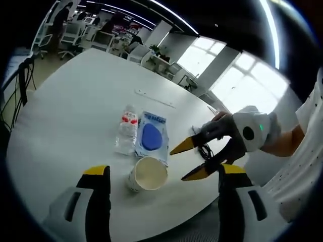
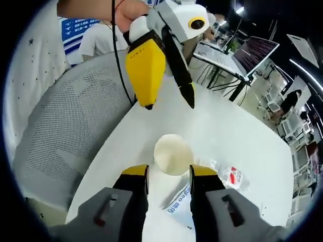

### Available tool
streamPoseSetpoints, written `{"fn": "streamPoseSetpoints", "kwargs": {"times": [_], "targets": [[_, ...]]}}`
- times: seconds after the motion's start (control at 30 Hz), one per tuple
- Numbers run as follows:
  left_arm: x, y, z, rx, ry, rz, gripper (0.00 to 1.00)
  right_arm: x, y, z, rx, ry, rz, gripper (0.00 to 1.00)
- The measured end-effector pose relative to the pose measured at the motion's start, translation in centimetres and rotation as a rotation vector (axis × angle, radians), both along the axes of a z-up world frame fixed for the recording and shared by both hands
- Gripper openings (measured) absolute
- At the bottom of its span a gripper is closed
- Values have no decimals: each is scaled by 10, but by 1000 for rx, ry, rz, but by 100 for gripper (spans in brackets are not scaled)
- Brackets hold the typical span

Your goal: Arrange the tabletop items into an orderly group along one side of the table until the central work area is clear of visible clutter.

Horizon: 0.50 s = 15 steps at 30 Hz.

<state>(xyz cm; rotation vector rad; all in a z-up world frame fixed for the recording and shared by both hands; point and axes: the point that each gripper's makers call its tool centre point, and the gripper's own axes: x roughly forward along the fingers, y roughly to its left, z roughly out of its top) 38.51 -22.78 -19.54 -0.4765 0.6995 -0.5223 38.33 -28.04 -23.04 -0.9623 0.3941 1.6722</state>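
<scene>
A white paper cup (image 1: 149, 174) (image 2: 173, 154) stands on the white table (image 1: 75, 111) (image 2: 237, 131) near its front edge. Beside it lie a clear water bottle with a red label (image 1: 127, 132) (image 2: 228, 175) and a white packet with a blue print (image 1: 152, 137) (image 2: 179, 201). My right gripper (image 2: 169, 174) (image 1: 177, 164) is open, its tips just short of the cup. My left gripper (image 1: 164, 171) (image 2: 170, 106) is wide open and hovers above the table on the cup's other side, holding nothing.
A grey mesh chair (image 2: 75, 131) stands against the table edge by the person's white sleeve (image 1: 308, 151). A black cable (image 1: 204, 151) hangs under the right gripper. Laptops (image 2: 255, 50) sit on a neighbouring desk. More office desks and chairs (image 1: 70, 33) stand far behind.
</scene>
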Motion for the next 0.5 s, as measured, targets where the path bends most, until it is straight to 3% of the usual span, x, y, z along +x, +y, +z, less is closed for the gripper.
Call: {"fn": "streamPoseSetpoints", "kwargs": {"times": [0.23,0.5], "targets": [[4,-4,7,11,-16,-27,91,4,-5,7,37,37,-92,33],[8,-10,14,24,-27,-63,91,13,-12,18,117,141,-266,33]]}}
